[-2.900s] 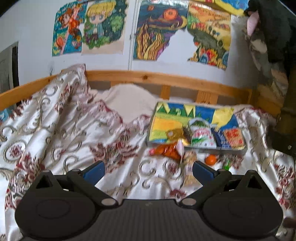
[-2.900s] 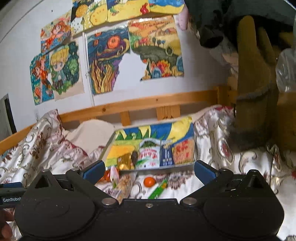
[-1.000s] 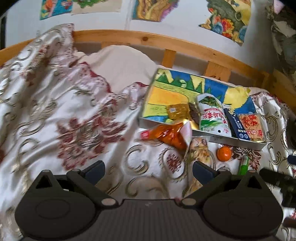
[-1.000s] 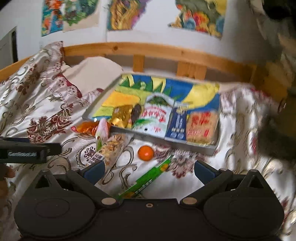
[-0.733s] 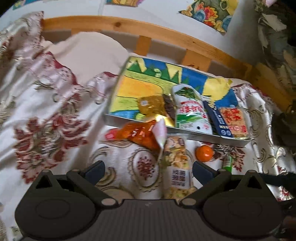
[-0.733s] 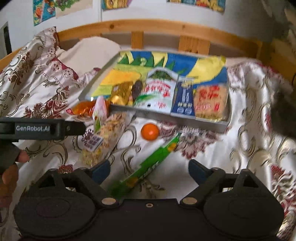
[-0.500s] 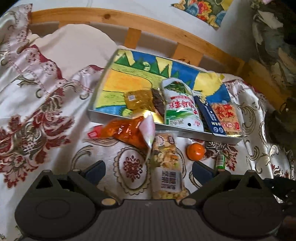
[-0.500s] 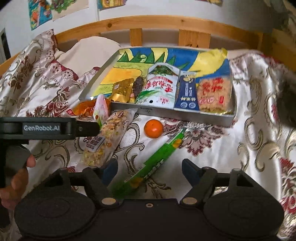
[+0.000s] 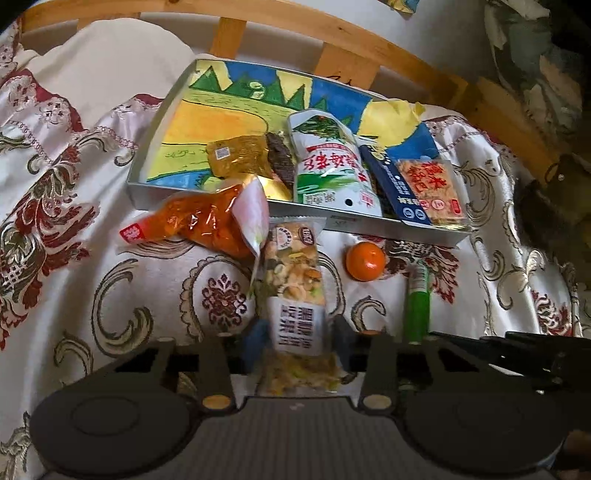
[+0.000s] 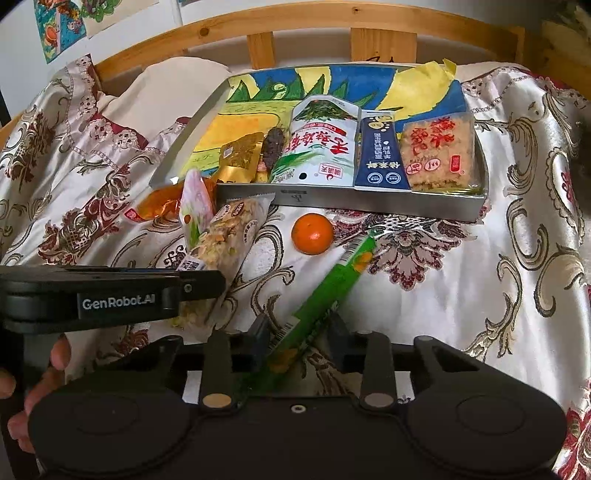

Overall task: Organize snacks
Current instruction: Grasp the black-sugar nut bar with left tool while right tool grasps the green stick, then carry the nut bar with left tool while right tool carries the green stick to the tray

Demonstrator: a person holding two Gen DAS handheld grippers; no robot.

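Both claws, spread wide a second ago, are closing. The left gripper (image 9: 297, 341) pinches the nut bar (image 9: 295, 291) lying near the tray (image 9: 207, 205); the right gripper (image 10: 297, 338) is closing on the green stick (image 10: 325, 291) between its jaws. Both seem ready for lifting into the tray.

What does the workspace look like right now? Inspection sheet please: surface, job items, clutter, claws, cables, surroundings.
Surface: patterned bedspread, rumpled at left.
Job's things: tray holds a white-green bag, navy packet, rice cracker pack and gold packets. Loose in front: nut mix bag, green stick pack, tangerine, orange pouch.
Clutter: nothing seen.
Claws: left claw closing, fingers against the nut mix bag; right claw closing around the green stick pack, contact unclear.
Cables: nothing seen.
Surroundings: wooden bed rail, pillow, drawings on wall.
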